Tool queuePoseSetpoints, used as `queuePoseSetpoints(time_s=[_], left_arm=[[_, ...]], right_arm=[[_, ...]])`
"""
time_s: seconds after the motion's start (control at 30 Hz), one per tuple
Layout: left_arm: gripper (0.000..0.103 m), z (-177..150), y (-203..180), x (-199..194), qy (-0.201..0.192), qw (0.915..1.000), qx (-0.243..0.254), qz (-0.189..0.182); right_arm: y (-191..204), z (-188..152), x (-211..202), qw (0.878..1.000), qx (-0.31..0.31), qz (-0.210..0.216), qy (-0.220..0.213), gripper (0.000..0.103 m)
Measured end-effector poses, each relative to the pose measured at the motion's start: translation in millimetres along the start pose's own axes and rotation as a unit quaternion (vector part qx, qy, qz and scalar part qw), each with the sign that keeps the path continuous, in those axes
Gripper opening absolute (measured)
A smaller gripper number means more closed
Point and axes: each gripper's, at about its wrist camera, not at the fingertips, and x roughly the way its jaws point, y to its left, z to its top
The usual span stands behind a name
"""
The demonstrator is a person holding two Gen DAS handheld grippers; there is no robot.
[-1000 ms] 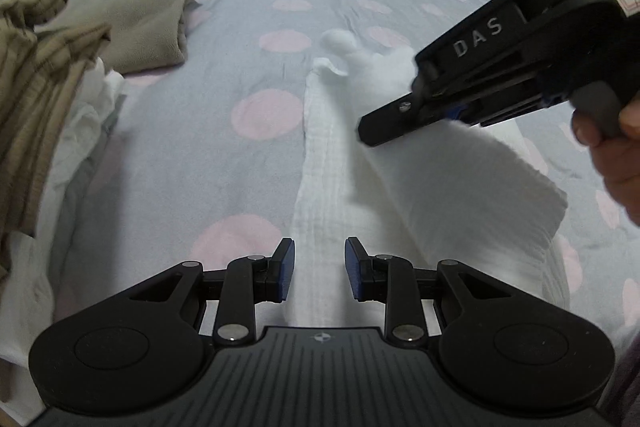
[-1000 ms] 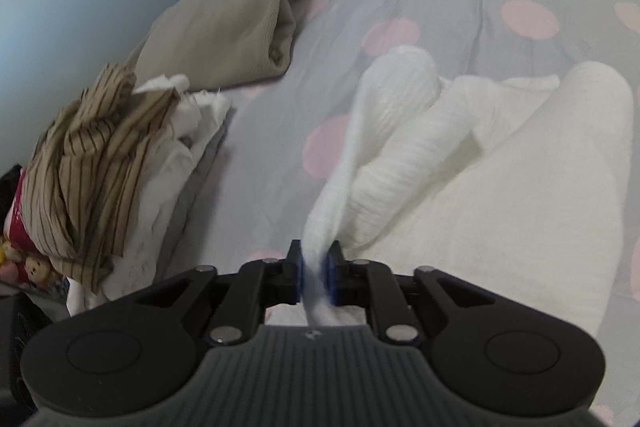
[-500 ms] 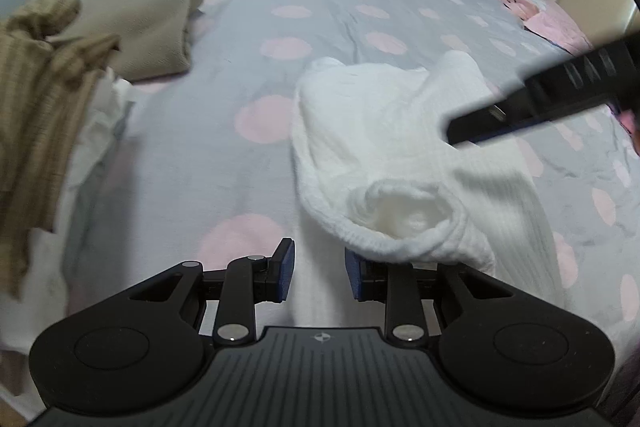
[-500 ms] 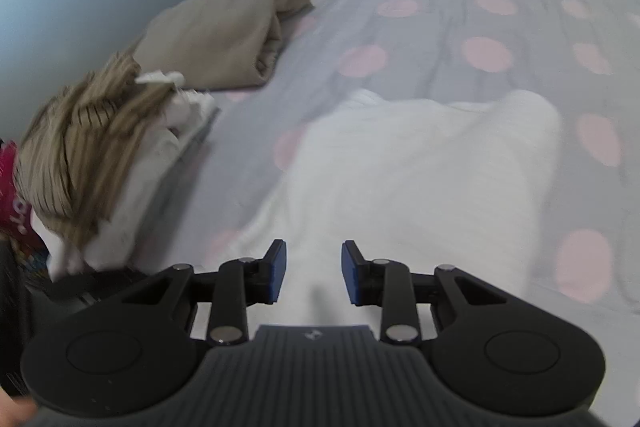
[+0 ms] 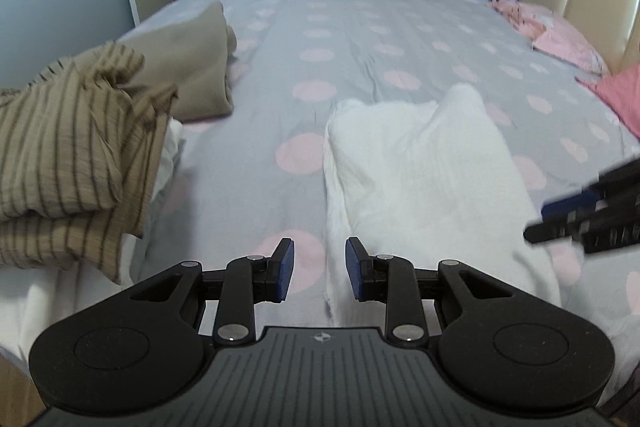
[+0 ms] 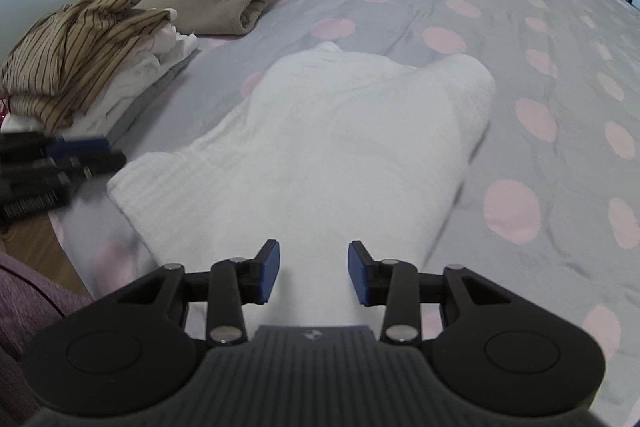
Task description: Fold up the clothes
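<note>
White knit garment (image 5: pixel 416 163) lies flat on the bed (image 5: pixel 360 39), near the front edge, folded into a long strip running away from that edge; the far end splits into two rounded lumps. Fold looks partway done: lengthwise pass laid, still too long for the stack.

Right gripper (image 6: pixel 314 273): jaws have just been opening, now apart, nothing between them. It hangs over the near end of the garment, cloth showing in the gap below, not pinched. Left gripper (image 5: pixel 320 269): jaws apart, empty, sitting right over the garment's left edge at the near end, one pad over bedspread, the other over cloth.

Step, as I read it: release after a fold, both grippers clear of the fabric. Next move probably needs a fresh pinch on the near end or near corners, then carry it toward the far end to halve the strip. Knit is soft and thick, so bite all layers or the top one will slide.

Elsewhere: striped tan garment (image 5: pixel 68 155) on a white pile at the bed's left edge, folded beige garment (image 5: pixel 192 63) beyond it, both well apart from the white piece. Pink pillows (image 5: pixel 560 35) at the far right corner.
</note>
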Motion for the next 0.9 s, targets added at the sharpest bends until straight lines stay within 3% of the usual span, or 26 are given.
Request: queuePoseSetpoints(time_s=[0.13,0.3,0.47,0.73,0.9], left_arm=[[0.027,-1,-14,4,0.003,0.9996,0.026,-0.01],[0.027,-19,-33,46,0.06,0.9967,0.042,-0.035],[0.027,-38,-37,84,0.11,0.9928,0.041,-0.024],[0.027,-38,-37,77,0.108,0.9927,0.049,-0.018],[0.027,-14,-37,58,0.06,0.997,0.036,-0.032]], right_arm=[[6,-19,3,1.0,-0.015,-0.013,0.0,0.041],[4,-30,21,1.0,-0.016,-0.015,0.007,0.041],[1,-38,48,0.999,-0.015,-0.012,0.03,0.041],[-6,-38,47,0.999,-0.008,0.002,0.033,0.042],[-20,-27,18,1.0,0.002,-0.006,-0.01,0.04]])
